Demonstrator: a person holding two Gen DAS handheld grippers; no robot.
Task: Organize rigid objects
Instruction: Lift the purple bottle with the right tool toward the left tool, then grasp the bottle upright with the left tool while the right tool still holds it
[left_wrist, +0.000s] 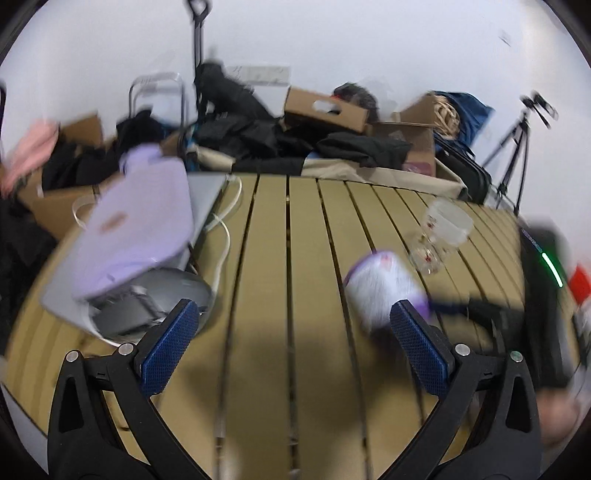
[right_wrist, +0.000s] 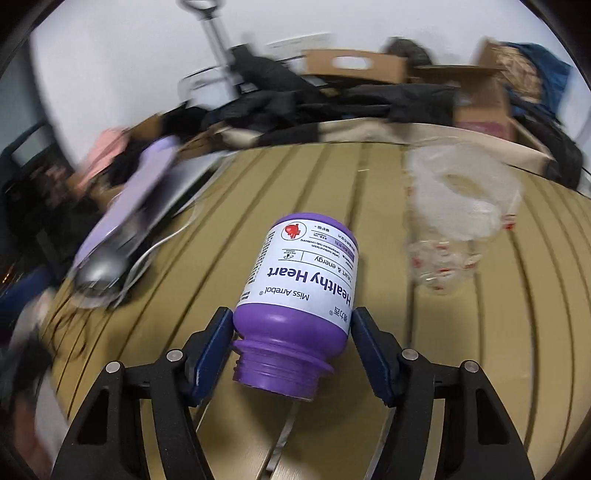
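Observation:
A purple "Healthy Heart" bottle with a white label and no cap is held in my right gripper, whose blue pads press its sides near the shoulder; its open threaded neck points toward the camera. It is held above the slatted table. The same bottle shows blurred in the left wrist view, behind the right finger. My left gripper is open wide and empty above the table. A clear glass cup with red marks lies on its side to the right; it also shows in the left wrist view.
A lilac flat case rests on grey devices with white cables at the table's left. Cardboard boxes and dark clothes pile up behind the table. A tripod stands at the right.

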